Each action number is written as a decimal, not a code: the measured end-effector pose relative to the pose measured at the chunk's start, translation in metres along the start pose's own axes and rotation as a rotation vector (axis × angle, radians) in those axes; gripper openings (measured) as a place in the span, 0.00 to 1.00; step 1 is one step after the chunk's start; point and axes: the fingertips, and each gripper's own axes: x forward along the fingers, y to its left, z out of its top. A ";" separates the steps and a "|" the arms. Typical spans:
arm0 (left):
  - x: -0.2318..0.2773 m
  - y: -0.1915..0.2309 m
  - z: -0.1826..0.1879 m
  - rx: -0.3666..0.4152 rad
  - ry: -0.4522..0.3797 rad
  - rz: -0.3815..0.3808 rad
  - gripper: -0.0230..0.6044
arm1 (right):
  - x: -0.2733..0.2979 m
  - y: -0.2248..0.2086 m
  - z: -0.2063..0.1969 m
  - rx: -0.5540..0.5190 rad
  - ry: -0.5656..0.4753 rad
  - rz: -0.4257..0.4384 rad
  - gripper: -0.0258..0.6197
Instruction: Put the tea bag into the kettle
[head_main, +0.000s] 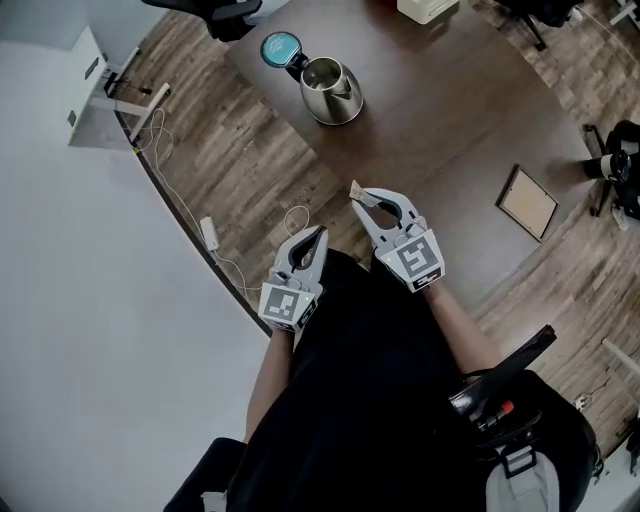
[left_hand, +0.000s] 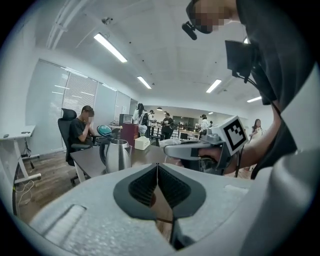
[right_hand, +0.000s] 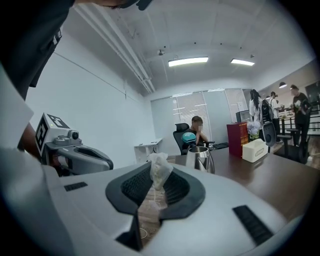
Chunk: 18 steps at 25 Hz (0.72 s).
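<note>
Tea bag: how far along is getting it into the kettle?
Done: the tea bag is pinched in the right gripper, and the kettle has its lid open. In hand: the bag hangs near the edge of the table, apart from the kettle. Left: bring it over the opening and release.

Head view: tea bag (head_main: 356, 188) shows only as a small tan corner at the tips of the right gripper (head_main: 367, 197) — rest hidden betw. the jaws. Pale box (head_main: 428, 9) and black chair (head_main: 225, 14) both cut off by top edge. Right gripper view: kettle (right_hand: 200, 158) bottom hidden behind gripper body; tea bag's lower end lost betw. the pads. Left gripper view: left gripper (left_hand: 157, 168) body hides kettle base — people (left_hand: 167, 125) at back too small to tell apart.
</note>
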 end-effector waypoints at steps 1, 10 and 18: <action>0.003 0.005 0.002 -0.010 -0.008 -0.003 0.05 | 0.001 -0.003 0.002 0.001 0.000 -0.009 0.13; 0.050 0.044 0.009 0.019 0.006 -0.132 0.05 | 0.026 -0.043 0.003 0.020 0.046 -0.134 0.13; 0.090 0.080 0.041 0.055 -0.024 -0.255 0.05 | 0.063 -0.059 0.018 0.044 0.090 -0.174 0.13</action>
